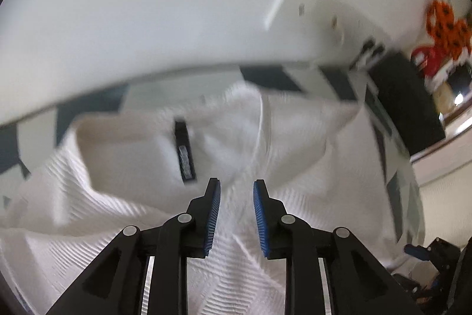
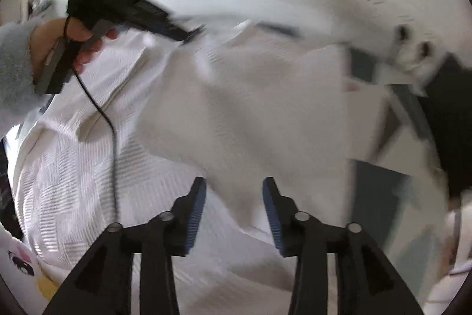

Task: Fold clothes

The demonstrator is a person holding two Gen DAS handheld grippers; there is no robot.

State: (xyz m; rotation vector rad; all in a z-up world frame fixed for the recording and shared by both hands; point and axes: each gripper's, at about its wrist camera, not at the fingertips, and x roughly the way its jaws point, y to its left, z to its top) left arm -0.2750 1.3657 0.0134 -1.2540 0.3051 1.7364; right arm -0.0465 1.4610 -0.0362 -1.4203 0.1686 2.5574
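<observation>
A white ribbed garment lies rumpled on a bed cover with dark and pale patches. Its collar with a black label faces up in the left wrist view. My left gripper hovers over a raised fold just below the collar, blue pads apart and not pressing the cloth. In the right wrist view the garment spreads across the middle. My right gripper stands open above a folded-over flap's lower corner. A hand in a fuzzy grey sleeve holds the left gripper at the upper left, motion-blurred.
An orange spotted toy and a red item sit at the far right beside a black block. A white wall rises behind. A black cable trails over the garment. Printed fabric lies at the lower left.
</observation>
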